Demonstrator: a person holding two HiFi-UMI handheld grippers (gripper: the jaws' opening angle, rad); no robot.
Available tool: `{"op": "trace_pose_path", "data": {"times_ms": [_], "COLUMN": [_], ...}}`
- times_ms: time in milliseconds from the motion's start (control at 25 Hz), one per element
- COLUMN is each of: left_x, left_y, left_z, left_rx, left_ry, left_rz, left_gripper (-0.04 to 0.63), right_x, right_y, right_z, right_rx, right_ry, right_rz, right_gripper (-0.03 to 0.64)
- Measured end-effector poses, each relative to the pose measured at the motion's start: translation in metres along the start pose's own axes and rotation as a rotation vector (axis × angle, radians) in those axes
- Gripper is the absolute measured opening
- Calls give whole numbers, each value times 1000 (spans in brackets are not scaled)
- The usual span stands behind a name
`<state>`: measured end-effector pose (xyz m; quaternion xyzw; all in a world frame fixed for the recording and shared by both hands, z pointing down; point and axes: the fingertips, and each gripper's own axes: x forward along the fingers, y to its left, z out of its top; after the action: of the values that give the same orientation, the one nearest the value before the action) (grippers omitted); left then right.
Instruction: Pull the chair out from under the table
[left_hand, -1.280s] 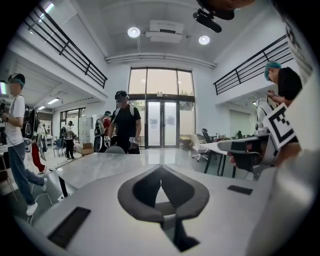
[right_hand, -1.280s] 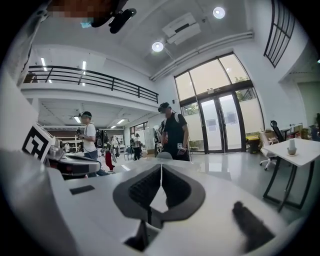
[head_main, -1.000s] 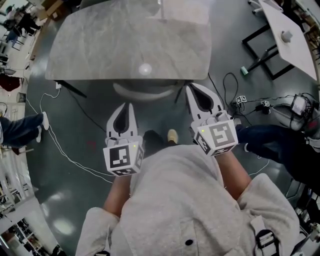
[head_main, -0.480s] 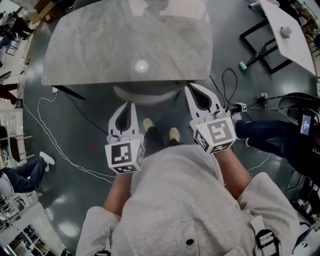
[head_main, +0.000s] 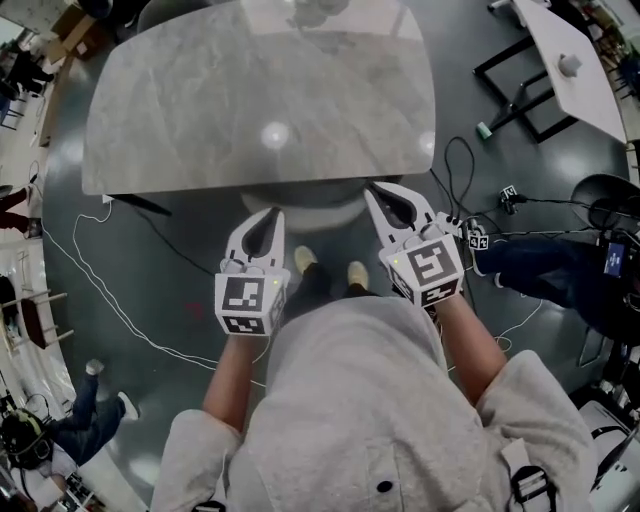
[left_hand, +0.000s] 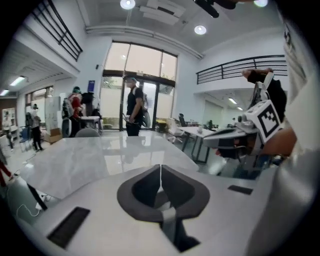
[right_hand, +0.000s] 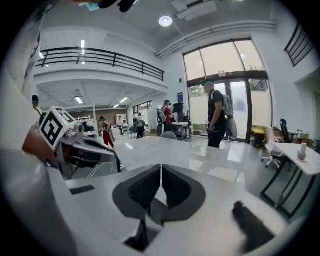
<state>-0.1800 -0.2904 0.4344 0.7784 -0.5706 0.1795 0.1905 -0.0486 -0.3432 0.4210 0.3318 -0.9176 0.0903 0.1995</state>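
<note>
Grey-veined marble forms the top of the table (head_main: 200, 120), which lies straight ahead of both tongs. The chair (head_main: 318, 212) is tucked beneath its near edge. Only the pale curved rim of the chair's back shows, between the two sets of tips and slightly beyond them.

The left tongs (head_main: 268, 214) point at the left end of that rim. The right tongs (head_main: 384, 190) point at its right end, close by the table's edge. Whether either tip touches the chair cannot be told from above.

Each gripper view shows its own dark pads pressed together along a thin seam with nothing between them, so both tongs are closed and empty. They are held side by side, tilted forward and down, with a gap between them. The person's shoes (head_main: 306, 258) stand on the dark floor (head_main: 180, 330) in that gap, a little behind the tips.

To the right of the right tongs is someone else's dark-trousered leg (head_main: 530, 272). Farther off on that side stands a second white table (head_main: 575, 70). Beyond the marble table, well ahead of the tongs, a person (right_hand: 218, 112) stands before tall glass doors (right_hand: 235, 85).
</note>
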Motion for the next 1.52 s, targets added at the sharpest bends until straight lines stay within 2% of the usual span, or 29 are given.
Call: {"op": "trace_pose_path", "data": {"times_ms": [160, 240, 320, 400, 440, 480, 520, 640, 720, 960, 1120, 1280, 1400, 1520], "left_x": [22, 26, 29, 33, 36, 39, 43, 54, 61, 79, 87, 89, 94, 94], "left_y": [-9, -19, -29, -30, -26, -20, -13, 7, 11, 14, 26, 35, 30, 25], "left_z": [-37, -56, -74, -94, -106, -118, -131, -167, -181, -192, -196, -217, -233, -235], "left_rx": [128, 202, 259, 352, 413, 473, 531, 672, 718, 833, 1022, 973, 1053, 1085], "left_ry": [151, 209, 280, 362, 404, 450, 500, 632, 683, 750, 760, 837, 808, 774], "left_rz": [-249, -403, -560, -653, -679, -698, -711, -729, -759, -832, -835, -880, -861, -884], "left_gripper": [18, 33, 155, 215, 226, 240, 249, 253, 261, 270, 285, 291, 284, 260], "right_x": [29, 38, 43, 48, 52, 56, 60, 69, 77, 106, 110, 115, 114, 115], "right_y": [28, 40, 49, 58, 63, 68, 72, 81, 84, 85, 88, 95, 94, 93], "right_z": [-49, -81, -109, -131, -141, -150, -159, -191, -209, -249, -261, -260, -263, -263], "right_rx": [-70, -121, -164, -189, -199, -216, -241, -345, -396, -575, -637, -633, -642, -640], "right_ry": [200, 313, 414, 489, 522, 557, 595, 710, 766, 904, 945, 939, 922, 872], "right_rz": [176, 252, 320, 390, 427, 465, 502, 589, 614, 621, 654, 668, 660, 612], "right_gripper": [28, 28, 29, 42, 92, 150, 175, 204, 209, 209, 209, 209, 209, 207]}}
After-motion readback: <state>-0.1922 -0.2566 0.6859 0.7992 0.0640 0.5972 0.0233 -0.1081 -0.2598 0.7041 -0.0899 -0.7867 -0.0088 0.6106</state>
